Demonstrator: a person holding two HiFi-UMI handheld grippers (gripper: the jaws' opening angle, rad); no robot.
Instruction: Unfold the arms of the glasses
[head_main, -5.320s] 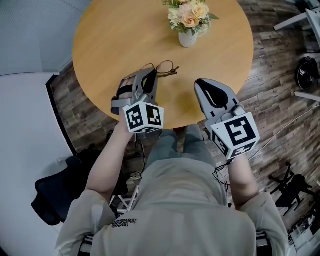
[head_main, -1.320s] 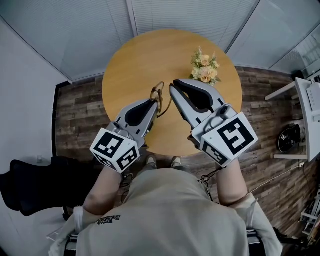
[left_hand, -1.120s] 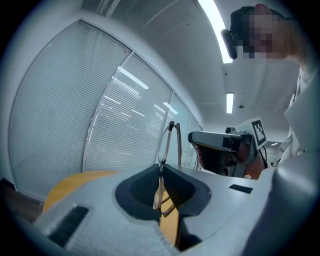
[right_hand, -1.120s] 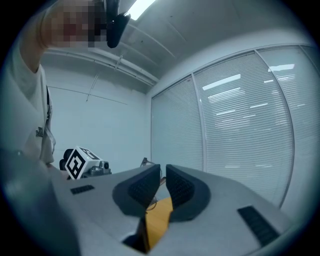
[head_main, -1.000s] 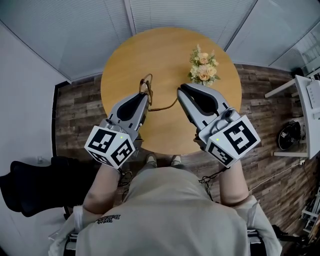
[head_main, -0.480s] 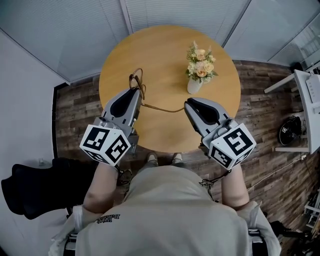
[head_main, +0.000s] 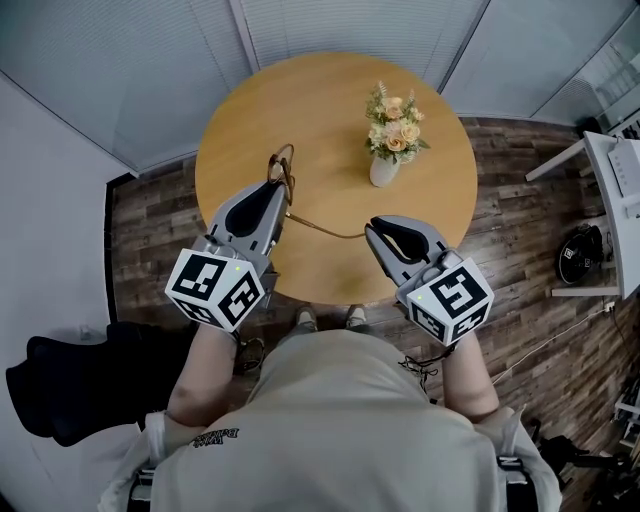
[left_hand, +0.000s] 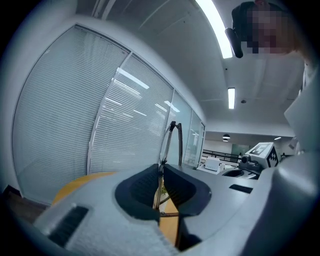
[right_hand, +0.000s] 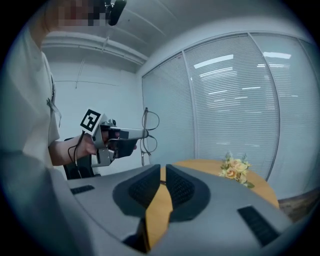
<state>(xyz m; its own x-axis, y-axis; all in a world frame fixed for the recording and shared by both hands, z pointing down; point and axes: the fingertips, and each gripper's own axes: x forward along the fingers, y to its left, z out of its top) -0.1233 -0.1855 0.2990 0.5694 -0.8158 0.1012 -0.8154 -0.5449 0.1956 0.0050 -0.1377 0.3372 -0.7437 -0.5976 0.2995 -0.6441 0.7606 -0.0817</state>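
Glasses (head_main: 283, 165) sit clamped in left gripper (head_main: 278, 188) fingers; right gripper (head_main: 370, 232) fingers pinch one arm (head_main: 320, 228) by its tip: overpulling could snap the hinge.

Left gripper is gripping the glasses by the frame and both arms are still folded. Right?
Not quite. One arm is swung out: in the head view it runs from the frame to the right gripper, shut on its tip. The left gripper does grip the frame.
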